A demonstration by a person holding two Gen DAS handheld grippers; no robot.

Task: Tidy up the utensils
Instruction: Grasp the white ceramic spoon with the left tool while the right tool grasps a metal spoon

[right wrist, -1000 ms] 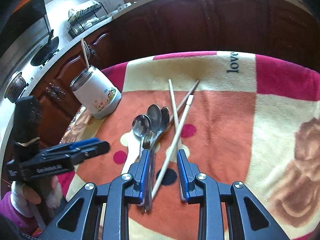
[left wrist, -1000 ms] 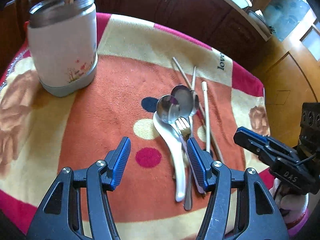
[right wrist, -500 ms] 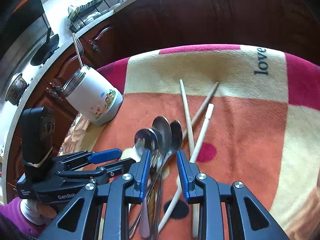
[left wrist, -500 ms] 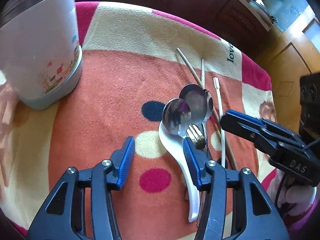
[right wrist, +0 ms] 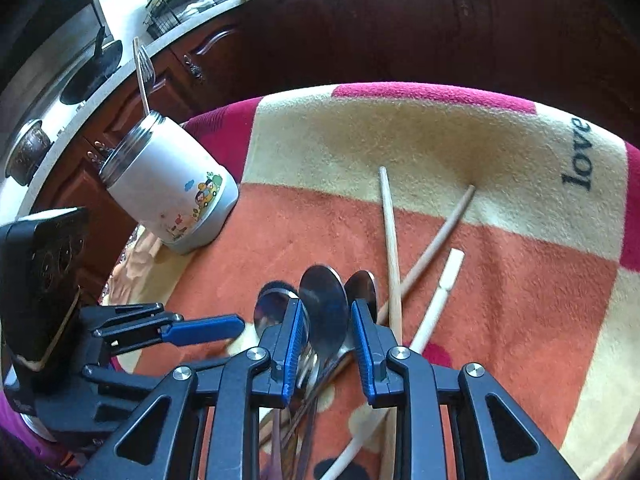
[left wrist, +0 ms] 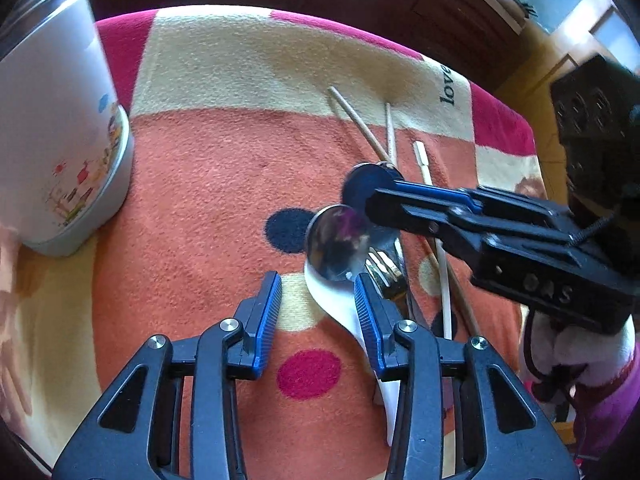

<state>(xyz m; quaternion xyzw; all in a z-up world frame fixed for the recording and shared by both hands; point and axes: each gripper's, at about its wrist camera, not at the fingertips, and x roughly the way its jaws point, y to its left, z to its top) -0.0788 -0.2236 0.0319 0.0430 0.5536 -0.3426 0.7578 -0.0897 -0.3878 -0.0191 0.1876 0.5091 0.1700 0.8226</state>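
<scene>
Behind the right hand-held gripper (left wrist: 370,204), spoon handles (right wrist: 316,368) vanish, blurred.

Utensil pile (left wrist: 360,248) on blanket (left wrist: 224,184); canister (left wrist: 52,128) far left

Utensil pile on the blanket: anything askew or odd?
Yes. The metal spoons, a fork and a white ceramic spoon lie overlapped in a heap, and two wooden chopsticks cross each other beside a white chopstick. Nothing looks spilled or damaged.
</scene>
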